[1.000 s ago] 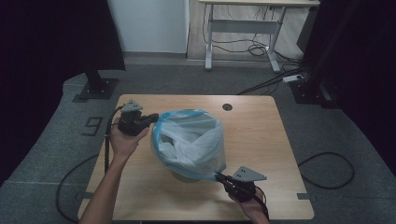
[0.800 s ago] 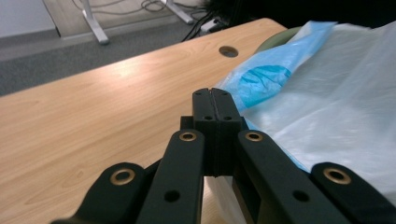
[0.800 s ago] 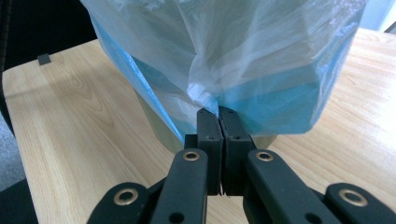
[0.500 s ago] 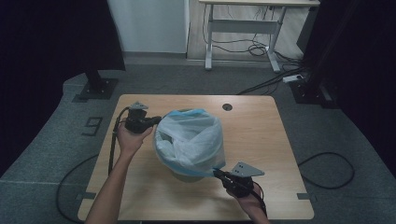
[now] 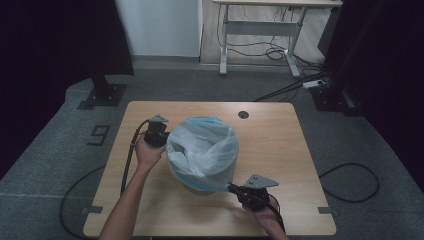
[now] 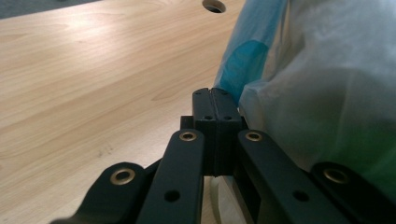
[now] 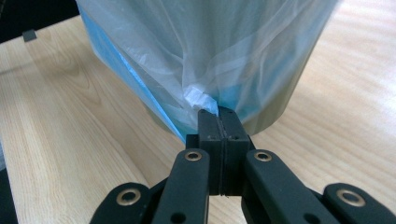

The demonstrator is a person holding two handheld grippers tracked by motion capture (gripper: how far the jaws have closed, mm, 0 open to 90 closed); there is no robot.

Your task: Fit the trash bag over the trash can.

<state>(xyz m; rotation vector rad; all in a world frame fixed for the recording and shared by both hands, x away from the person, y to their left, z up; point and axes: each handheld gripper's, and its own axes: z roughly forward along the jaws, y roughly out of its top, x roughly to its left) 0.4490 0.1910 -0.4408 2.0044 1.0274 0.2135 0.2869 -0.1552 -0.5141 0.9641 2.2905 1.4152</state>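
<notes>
Big wooden table, flat and light brown. In the middle, a round bin with a thin white-and-blue plastic bag pulled over its top. On the bag's left side, the left gripper, jaws pressed together on the bag's edge. At the near right, low by the bin, the right gripper, jaws clamped on a bunched bit of bag.

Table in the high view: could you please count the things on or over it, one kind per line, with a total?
Bins: 1
Bin bags: 1
Grippers, left gripper and right gripper: 2
Total: 4
</notes>
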